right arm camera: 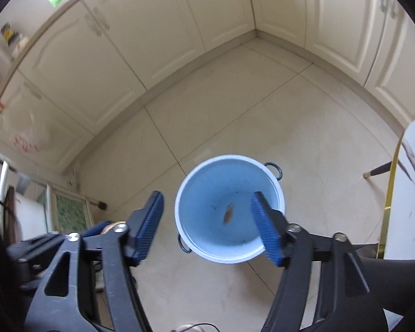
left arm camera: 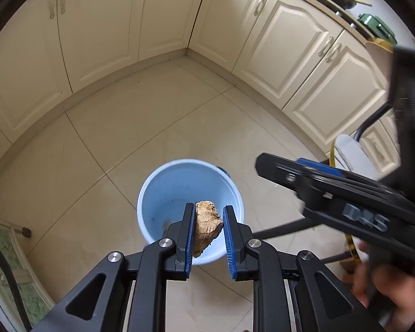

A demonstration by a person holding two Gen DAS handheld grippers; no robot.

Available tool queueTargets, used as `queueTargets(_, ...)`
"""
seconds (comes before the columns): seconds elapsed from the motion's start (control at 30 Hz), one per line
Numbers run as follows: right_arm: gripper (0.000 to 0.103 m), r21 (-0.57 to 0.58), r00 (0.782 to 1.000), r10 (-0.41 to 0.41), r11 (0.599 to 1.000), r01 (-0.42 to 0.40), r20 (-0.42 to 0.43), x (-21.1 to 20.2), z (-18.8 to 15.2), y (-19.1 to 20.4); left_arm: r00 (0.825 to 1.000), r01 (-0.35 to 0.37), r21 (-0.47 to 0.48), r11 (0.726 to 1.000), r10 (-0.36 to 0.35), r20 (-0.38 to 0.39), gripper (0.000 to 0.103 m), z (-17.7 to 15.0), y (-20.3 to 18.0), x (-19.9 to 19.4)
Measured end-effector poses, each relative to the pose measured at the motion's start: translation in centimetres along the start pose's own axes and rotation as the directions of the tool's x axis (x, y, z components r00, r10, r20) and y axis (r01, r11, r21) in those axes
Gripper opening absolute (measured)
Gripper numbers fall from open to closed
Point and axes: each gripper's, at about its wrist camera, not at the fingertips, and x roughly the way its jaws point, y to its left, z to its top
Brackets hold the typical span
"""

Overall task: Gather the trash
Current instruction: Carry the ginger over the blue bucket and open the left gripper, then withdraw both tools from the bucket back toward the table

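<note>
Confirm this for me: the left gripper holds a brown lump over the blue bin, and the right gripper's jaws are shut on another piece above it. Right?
Not quite. The right gripper has its jaws standing open with nothing between them, as the right wrist view shows; a small brown scrap already lies in the blue bin. The rest holds: the left gripper holds the brown lump over the bin.

Both tongs, left and right, are matte black linkages with round silver screws and ribbed blue pads; raised grey lettering marks the right one's side.

scrap in bucket blurred, perhaps peel
</note>
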Motion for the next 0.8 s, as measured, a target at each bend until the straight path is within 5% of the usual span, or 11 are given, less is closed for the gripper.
queueTargets(0.07,0.068,0.012,1.0,0.011,1.0,-0.011,0.012,-0.4,0.6,-0.2,1.0,-0.012,-0.001,1.0,0.012,0.017,0.021,1.1,0.0,0.6)
queueTargets(0.13,0.072,0.017,1.0,0.005,1.0,-0.005,0.027,-0.9,1.1,0.1,1.0,-0.02,-0.018,1.0,0.02,0.016,0.049,2.0,-0.1,1.0)
queueTargets(0.2,0.075,0.017,0.999,0.007,1.0,-0.007,0.031,-1.3,1.3,0.3,0.998,-0.057,-0.027,0.998,0.058,0.024,0.061,2.2,0.0,1.0)
queueTargets(0.47,0.075,0.018,0.997,0.074,0.997,-0.074,0.031,-3.4,1.0,1.8,0.973,-0.206,-0.086,0.975,0.214,0.084,0.062,-1.5,-0.6,-4.2)
queueTargets(0.8,0.076,-0.071,0.969,0.228,0.972,-0.222,0.094,-12.4,-1.5,8.2,0.898,-0.317,-0.19,0.929,0.358,0.254,0.071,-5.4,-2.9,-16.5)
